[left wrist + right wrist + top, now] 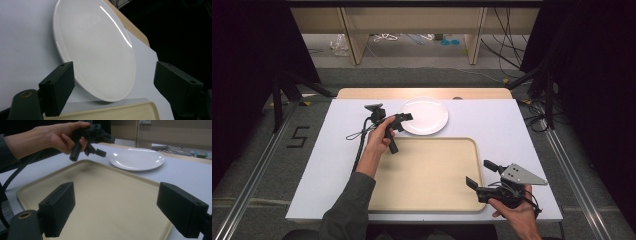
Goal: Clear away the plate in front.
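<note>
Before the left claw (113,82), spread wide, lies a round glossy plate (100,50).

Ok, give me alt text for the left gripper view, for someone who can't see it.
A white plate lies on a white table, seen between the open black jaws of the left gripper, which hold nothing. The cream rim of a tray crosses the bottom edge, just short of the plate.
</note>
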Demonstrator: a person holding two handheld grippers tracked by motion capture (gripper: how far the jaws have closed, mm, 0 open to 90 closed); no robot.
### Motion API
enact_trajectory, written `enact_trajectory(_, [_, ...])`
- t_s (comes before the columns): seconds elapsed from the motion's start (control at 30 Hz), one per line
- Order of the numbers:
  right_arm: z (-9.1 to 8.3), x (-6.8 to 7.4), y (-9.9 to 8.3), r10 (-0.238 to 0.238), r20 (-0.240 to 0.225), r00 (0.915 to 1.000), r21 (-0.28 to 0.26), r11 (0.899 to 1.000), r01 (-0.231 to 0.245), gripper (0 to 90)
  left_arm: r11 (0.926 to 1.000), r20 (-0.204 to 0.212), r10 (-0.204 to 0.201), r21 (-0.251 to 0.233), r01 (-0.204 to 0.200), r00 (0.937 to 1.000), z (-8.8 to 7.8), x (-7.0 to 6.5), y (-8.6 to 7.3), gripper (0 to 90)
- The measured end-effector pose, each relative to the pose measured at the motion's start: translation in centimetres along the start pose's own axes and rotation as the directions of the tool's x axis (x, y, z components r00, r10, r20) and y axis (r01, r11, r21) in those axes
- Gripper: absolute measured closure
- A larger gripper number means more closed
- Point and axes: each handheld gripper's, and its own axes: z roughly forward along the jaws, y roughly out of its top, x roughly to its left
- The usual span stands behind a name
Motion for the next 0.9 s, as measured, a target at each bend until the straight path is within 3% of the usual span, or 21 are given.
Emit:
enact_trajectory(0.07, [-0.3, 0.0, 0.1, -0.003, -0.004, 1.0, 0.028, 1.0, 0.004, 16.0, 1.0, -0.015, 0.009, 0.005, -0.008, 0.9999, 0.2, 0.1, -0.1, 17.4])
enact_trajectory(0.2, [0.2, 0.1, 0.0, 0.009, -0.026, 0.9996, -0.017, 1.0, -0.01, 16.0, 0.9995, -0.026, -0.025, 0.018, 0.026, 0.9994, 0.7, 0.6, -0.1, 17.8])
enact_trajectory(0.23, [0.2, 0.1, 0.0, 0.005, -0.026, 0.9997, -0.017, 1.0, -0.006, 16.0, 0.9987, -0.029, -0.048, 0.015, 0.049, 0.9984, 0.9, 0.7, -0.1, 18.6])
enact_trajectory(0.43, [0.2, 0.1, 0.0, 0.013, -0.025, 0.9996, -0.012, 1.0, -0.013, 16.0, 0.9959, -0.031, -0.09, 0.01, 0.09, 0.9955, 1.3, 1.3, 0.1, 20.6])
enact_trajectory(0.53, [0.0, 0.1, 0.1, 0.004, -0.017, 0.9999, 0.005, 1.0, -0.004, 16.1, 0.9909, -0.019, -0.135, 0.008, 0.135, 0.9907, 1.5, 1.4, 0.2, 23.7])
enact_trajectory(0.63, [0.0, 0.1, 0.1, 0.005, -0.017, 0.9998, 0.006, 1.0, -0.005, 16.1, 0.9889, -0.034, -0.148, 0.008, 0.148, 0.9884, 1.8, 1.8, 0.3, 25.6])
enact_trajectory(0.9, [0.1, 0.1, 0.0, 0.009, -0.036, 0.9993, -0.004, 1.0, -0.009, 16.1, 0.978, -0.021, -0.209, -0.011, 0.208, 0.9778, 2.6, 2.6, 0.5, 37.8])
